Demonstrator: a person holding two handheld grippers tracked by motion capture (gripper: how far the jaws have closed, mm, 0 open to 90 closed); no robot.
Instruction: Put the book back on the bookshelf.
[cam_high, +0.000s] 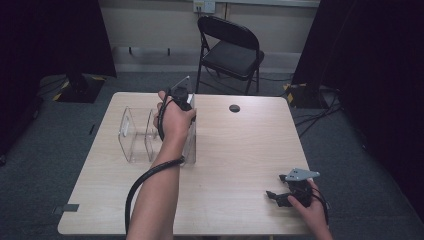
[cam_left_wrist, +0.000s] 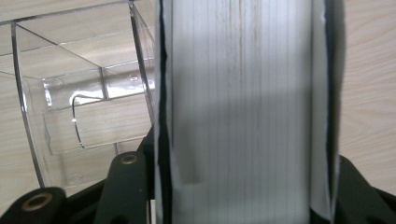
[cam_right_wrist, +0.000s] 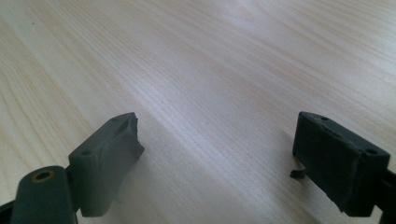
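Clamped book by both covers in left gripper, upright on table at right end of clear rack; could not tell whether inside a bay. Kept right gripper wide open, idle over bare wood near front edge. Risked toppling book on release: tall, narrow footing. Could also have shoved light rack sideways, or snagged 1 cover on its wall.

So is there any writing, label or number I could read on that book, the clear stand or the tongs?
None can be read.
Book in the left tongs: page edges face the camera, no print shows.
Clear stand: plain, no label.
Right tongs: bare black pads, no marks.
Wall socket plate: a small yellow sticker, too small to read.
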